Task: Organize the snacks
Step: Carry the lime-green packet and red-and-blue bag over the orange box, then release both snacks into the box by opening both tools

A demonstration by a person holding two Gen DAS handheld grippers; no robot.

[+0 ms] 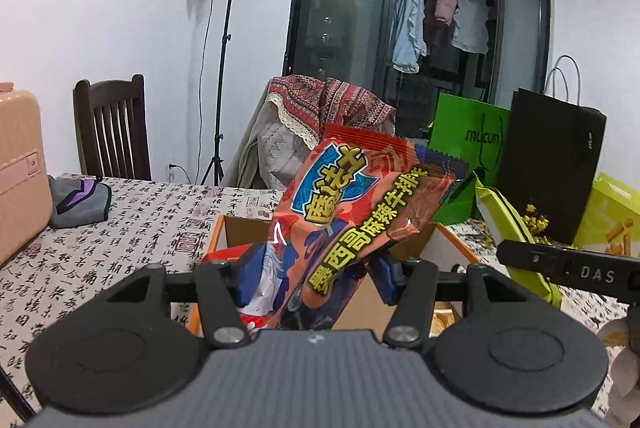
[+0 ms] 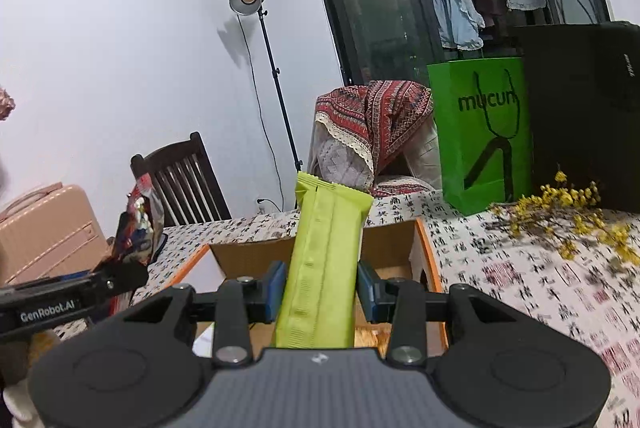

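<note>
My left gripper (image 1: 316, 278) is shut on an orange-red snack packet (image 1: 352, 212) with yellow Chinese lettering, held tilted above an open cardboard box (image 1: 248, 232). My right gripper (image 2: 322, 286) is shut on a long lime-green snack packet (image 2: 326, 260), held upright over the same box (image 2: 384, 244). The left gripper with its packet (image 2: 138, 228) also shows at the left of the right wrist view. The right gripper's black body (image 1: 568, 268) shows at the right of the left wrist view. A red packet (image 1: 224, 256) lies in the box.
The table wears a calligraphy-print cloth (image 2: 520, 268). A green paper bag (image 2: 484, 132), a black bag (image 2: 584, 108) and yellow dried flowers (image 2: 568, 212) stand at the back right. A pink suitcase (image 1: 20, 172), a grey pouch (image 1: 80, 202) and a dark chair (image 1: 112, 128) are to the left.
</note>
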